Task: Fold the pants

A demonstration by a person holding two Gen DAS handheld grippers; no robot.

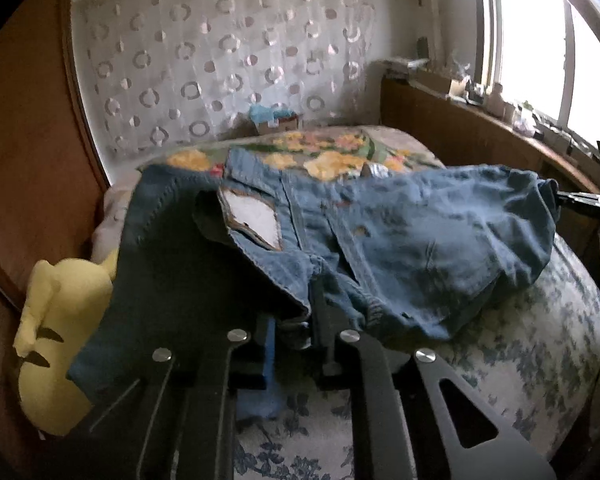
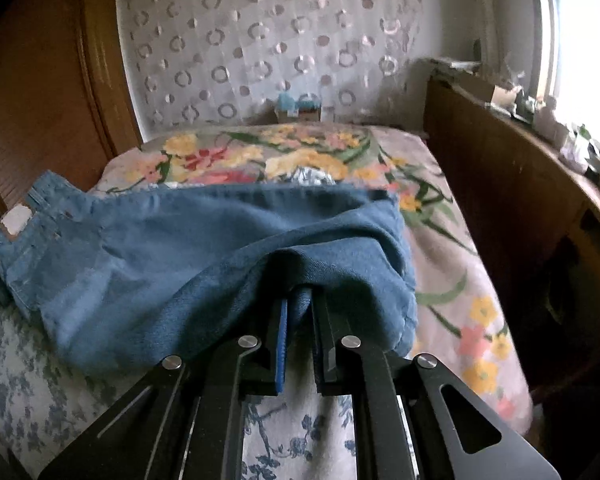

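Gripping blue denim pants (image 1: 420, 240), left tool (image 1: 292, 320) clamped on waistband, right tool (image 2: 300, 304) pinching fabric, above floral bed (image 2: 440, 240).

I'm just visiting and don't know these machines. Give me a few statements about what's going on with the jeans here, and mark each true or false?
1. Both grippers are pinching the jeans. True: the left gripper and the right gripper each have denim between their fingers.
2. The jeans are black. False: they are blue denim.
3. A yellow plush toy sits to the left of the bed. True.
4. The jeans lie flat and neatly folded. False: they are lifted and bunched, with a white pocket lining showing.
5. The bedcover is plain white. False: it has floral prints, blue near the grippers and yellow and pink farther off.
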